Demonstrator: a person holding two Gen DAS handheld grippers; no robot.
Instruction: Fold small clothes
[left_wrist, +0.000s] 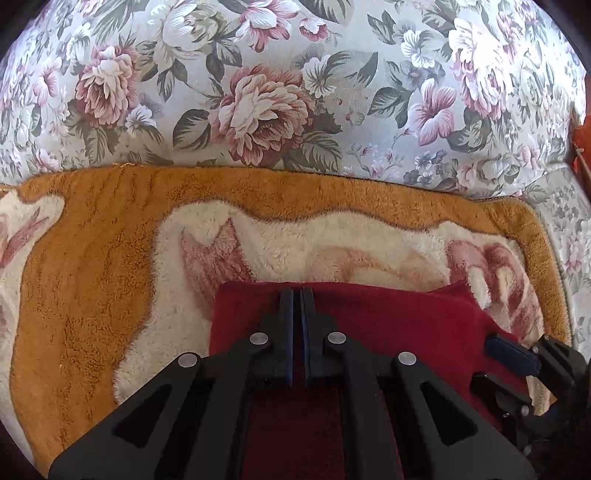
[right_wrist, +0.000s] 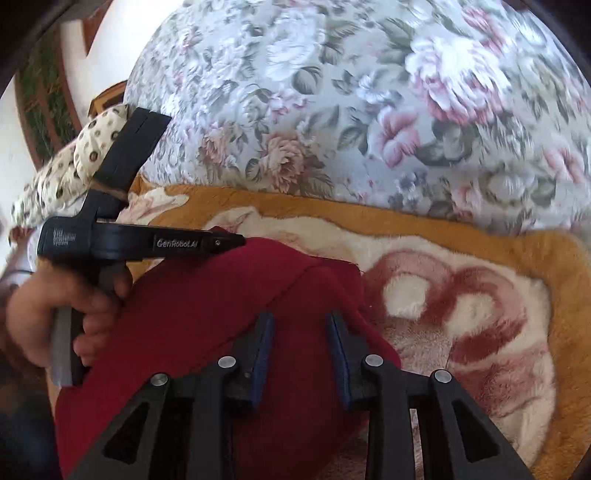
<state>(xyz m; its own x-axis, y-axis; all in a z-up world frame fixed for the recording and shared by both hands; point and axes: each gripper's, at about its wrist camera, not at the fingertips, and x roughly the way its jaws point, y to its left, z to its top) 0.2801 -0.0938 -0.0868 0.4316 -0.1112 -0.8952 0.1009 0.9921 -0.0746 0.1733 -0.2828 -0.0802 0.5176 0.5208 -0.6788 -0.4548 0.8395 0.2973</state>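
Observation:
A dark red garment lies folded on a fluffy orange and cream blanket. My left gripper is shut, its tips at the garment's far edge. I cannot tell whether fabric is pinched between them. From the right wrist view the same left gripper comes in from the left, touching the red garment at its far edge. My right gripper stands open above the garment's right part, with cloth below the gap and none pressed by the pads. It also shows as the right gripper at the garment's right edge.
A floral sofa back rises just behind the blanket. A spotted cushion lies at the far left. A person's hand grips the left gripper's handle. The blanket's edge ends near the right, with sofa seat beyond.

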